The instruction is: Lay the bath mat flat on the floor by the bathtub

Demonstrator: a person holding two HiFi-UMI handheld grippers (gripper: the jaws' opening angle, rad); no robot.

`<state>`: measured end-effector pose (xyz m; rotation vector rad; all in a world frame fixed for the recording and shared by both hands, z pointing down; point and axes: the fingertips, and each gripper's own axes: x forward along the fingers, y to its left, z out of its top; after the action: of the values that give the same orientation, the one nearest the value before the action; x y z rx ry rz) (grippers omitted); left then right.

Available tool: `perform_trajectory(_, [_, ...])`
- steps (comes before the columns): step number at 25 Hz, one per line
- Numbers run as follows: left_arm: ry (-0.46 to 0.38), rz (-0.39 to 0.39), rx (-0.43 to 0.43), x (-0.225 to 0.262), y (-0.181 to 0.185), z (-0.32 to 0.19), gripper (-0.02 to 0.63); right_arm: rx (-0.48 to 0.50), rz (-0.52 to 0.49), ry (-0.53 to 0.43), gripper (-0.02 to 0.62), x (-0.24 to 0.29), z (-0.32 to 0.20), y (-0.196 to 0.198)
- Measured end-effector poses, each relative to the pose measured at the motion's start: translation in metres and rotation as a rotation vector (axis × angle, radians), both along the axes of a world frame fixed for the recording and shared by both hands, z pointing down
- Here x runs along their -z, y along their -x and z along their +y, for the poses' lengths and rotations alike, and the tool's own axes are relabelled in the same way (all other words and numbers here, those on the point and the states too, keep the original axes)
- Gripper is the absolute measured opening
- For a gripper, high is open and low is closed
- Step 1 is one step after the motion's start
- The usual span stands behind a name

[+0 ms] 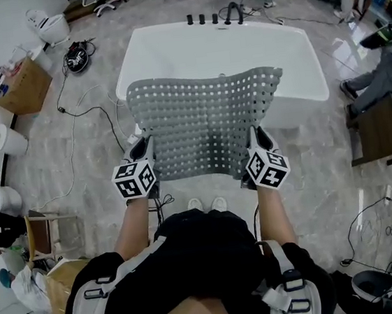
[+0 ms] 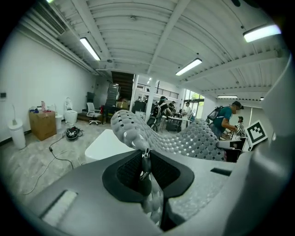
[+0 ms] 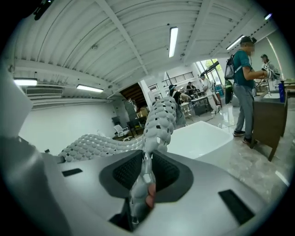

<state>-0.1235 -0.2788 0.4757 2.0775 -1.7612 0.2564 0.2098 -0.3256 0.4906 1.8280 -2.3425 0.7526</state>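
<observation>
A grey bath mat [image 1: 202,120] full of small holes hangs spread in the air between my two grippers, in front of the white bathtub [image 1: 296,50]. My left gripper [image 1: 141,154] is shut on the mat's near left corner, and my right gripper [image 1: 258,143] is shut on its near right corner. In the left gripper view the mat [image 2: 184,138] runs out from between the jaws toward the right. The right gripper view has the mat [image 3: 159,120] rising from the jaws and sweeping off to the left. The far edge of the mat sags over the tub.
The marble-look floor [image 1: 90,158] carries loose cables [image 1: 71,111]. A cardboard box [image 1: 22,84], a toilet [image 1: 49,25] and a white bin [image 1: 4,139] stand at the left. A person [image 1: 377,79] sits by a wooden bench [image 1: 376,132] at the right.
</observation>
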Motion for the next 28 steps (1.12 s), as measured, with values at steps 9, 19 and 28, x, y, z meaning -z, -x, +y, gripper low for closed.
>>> perform_trajectory(9, [0.196,0.017,0.001,-0.086,0.013,-0.019,0.054,0.039,0.057,0.181,0.067,-0.081,-0.017,0.012])
perform_trajectory(19, [0.363,0.051,-0.03,-0.186,0.009,-0.039,0.054,-0.011,0.066,0.364,0.069,-0.178,-0.03,0.009])
perform_trajectory(28, [0.522,0.123,-0.05,-0.445,-0.018,-0.07,0.054,-0.092,0.137,0.513,0.073,-0.417,-0.053,-0.032])
